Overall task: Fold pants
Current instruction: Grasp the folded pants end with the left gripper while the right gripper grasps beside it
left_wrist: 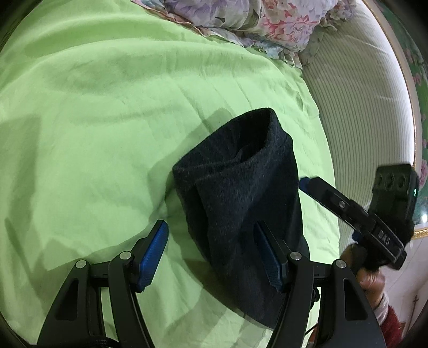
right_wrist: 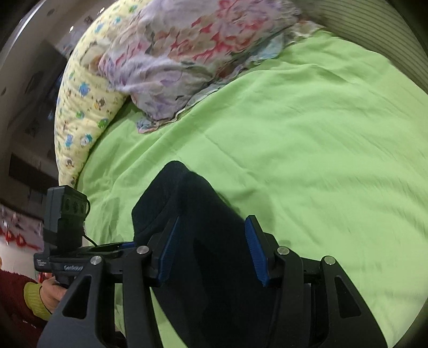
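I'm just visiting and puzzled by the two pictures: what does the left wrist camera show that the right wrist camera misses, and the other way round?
Only the left wrist view shows the ribbed white headboard in full and the right gripper coming in from the side. Only the right wrist view shows the yellow cartoon-print pillow and the dark room beyond the bed. Both show the dark folded pants lying on the green bedsheet, the floral pillow, and open blue-padded fingers either side of the pants.

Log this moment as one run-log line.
stage: pants folded into bundle | surface: green bedsheet | left gripper: open | right gripper: open
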Tool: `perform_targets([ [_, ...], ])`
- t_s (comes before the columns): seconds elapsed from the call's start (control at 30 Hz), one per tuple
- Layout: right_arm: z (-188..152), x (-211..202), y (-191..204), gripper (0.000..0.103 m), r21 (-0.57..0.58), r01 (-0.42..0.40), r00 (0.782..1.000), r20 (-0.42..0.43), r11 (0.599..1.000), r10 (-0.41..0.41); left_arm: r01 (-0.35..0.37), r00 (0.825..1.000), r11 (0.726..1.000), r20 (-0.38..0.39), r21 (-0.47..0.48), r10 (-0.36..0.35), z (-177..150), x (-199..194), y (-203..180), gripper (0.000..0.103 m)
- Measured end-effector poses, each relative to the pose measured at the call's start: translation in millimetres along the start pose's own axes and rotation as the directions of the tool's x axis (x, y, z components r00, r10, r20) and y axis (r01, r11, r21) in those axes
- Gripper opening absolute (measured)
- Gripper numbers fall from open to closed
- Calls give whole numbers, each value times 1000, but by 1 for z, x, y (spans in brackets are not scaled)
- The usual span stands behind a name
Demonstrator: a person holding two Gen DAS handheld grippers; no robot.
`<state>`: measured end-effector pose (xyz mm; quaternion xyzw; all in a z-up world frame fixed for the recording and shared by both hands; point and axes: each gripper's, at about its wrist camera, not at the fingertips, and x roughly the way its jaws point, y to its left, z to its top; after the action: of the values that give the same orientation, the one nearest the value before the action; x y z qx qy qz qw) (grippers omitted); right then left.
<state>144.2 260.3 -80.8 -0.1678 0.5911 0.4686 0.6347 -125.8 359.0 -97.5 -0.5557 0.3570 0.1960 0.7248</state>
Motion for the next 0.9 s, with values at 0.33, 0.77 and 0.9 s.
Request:
perform_targets([
  [0.33, 22, 45, -2, 51, -69, -38, 994, -102, 997, 31, 16, 1000, 1000, 20, 0, -16, 7, 5, 0, 64],
  [0.77, 22, 43, -2, 25, -89, -97, 990, -112, 991, 87, 15, 999, 998, 42, 53, -17, 14, 11, -8, 27],
  [0.9, 20, 25, -4, 24, -68, -109, 993, -62, 992, 105, 23, 998, 994, 62, 104, -29, 12, 0, -26, 25],
])
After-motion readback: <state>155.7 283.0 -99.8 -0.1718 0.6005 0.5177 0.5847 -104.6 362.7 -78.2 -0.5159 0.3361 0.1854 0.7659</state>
